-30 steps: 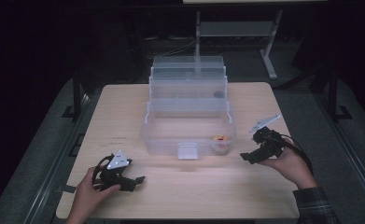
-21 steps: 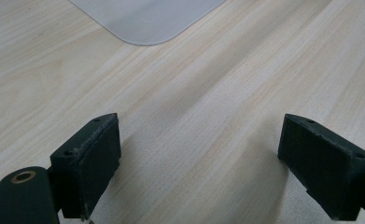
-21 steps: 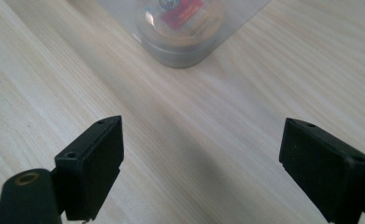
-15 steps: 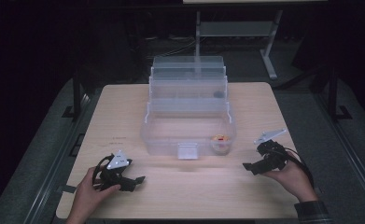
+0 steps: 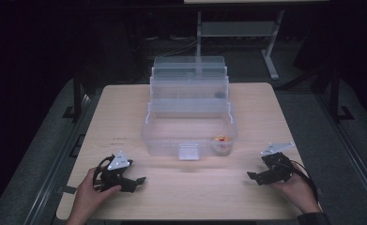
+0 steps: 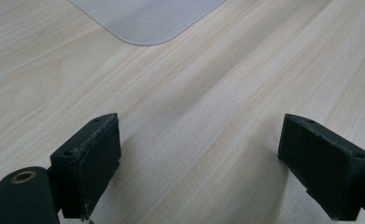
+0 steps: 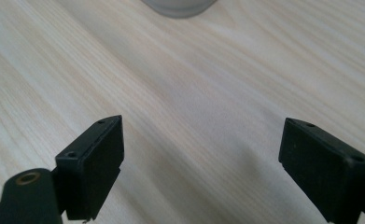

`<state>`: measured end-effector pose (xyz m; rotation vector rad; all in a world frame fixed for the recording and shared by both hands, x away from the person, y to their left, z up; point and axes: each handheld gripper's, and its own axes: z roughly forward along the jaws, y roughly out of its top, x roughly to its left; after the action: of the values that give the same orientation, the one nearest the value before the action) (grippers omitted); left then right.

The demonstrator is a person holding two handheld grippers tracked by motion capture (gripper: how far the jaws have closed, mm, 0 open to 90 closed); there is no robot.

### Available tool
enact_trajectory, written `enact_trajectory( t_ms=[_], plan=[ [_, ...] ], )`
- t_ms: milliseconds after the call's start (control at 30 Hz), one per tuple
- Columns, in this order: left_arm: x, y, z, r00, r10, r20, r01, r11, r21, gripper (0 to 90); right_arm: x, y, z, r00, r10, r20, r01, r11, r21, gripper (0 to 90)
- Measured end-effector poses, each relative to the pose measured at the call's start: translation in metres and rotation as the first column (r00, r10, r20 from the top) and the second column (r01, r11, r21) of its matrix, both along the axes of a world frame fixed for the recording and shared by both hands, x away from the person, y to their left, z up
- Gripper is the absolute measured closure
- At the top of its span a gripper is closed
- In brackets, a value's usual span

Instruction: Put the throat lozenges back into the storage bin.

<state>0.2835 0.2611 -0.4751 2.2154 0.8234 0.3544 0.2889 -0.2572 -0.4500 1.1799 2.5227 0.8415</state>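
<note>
Wooden table (image 5: 125, 108) under a dim room; a clear plastic box (image 5: 189, 126) sits at its middle, stepped in tiers that rise toward the far edge, with a small latch tab (image 5: 188, 152) on the near wall; inside the lowest tier, at its right near corner, lies a small round thing with red and yellow on it (image 5: 221, 140), too small to name; a dark speck (image 5: 218, 94) sits in a higher tier.

Left gripper (image 5: 136, 180) low on the table near the person's edge, left of the box and well apart from it; held in the left hand (image 5: 88, 197); jaws spread wide, nothing between them; in the left gripper view (image 6: 199, 163) bare wood lies between the 2 black pads (image 6: 92, 156), and a rounded clear corner of the box (image 6: 147, 21) shows at the top.

Right gripper (image 5: 252, 176) low on the table at the right, near the box's right near corner but apart from it; held in the right hand (image 5: 298, 190); jaws also spread, gripping nothing; in the right gripper view (image 7: 201, 163) bare wood between the pads (image 7: 96, 158), a pale rounded edge of the box (image 7: 180, 7) at the top.
</note>
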Motion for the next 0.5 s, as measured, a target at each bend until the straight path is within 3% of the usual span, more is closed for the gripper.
enact_trajectory(
  t_ms=[500],
  plan=[
    [0.000, 0.000, 0.000, 1.0000, -0.002, -0.001, 0.002, 1.0000, 0.004, 12.2, -0.011, -0.014, -0.021, 0.9986, -0.036, 0.038, 0.035, 0.9992, 0.019, 14.0]
  ],
)
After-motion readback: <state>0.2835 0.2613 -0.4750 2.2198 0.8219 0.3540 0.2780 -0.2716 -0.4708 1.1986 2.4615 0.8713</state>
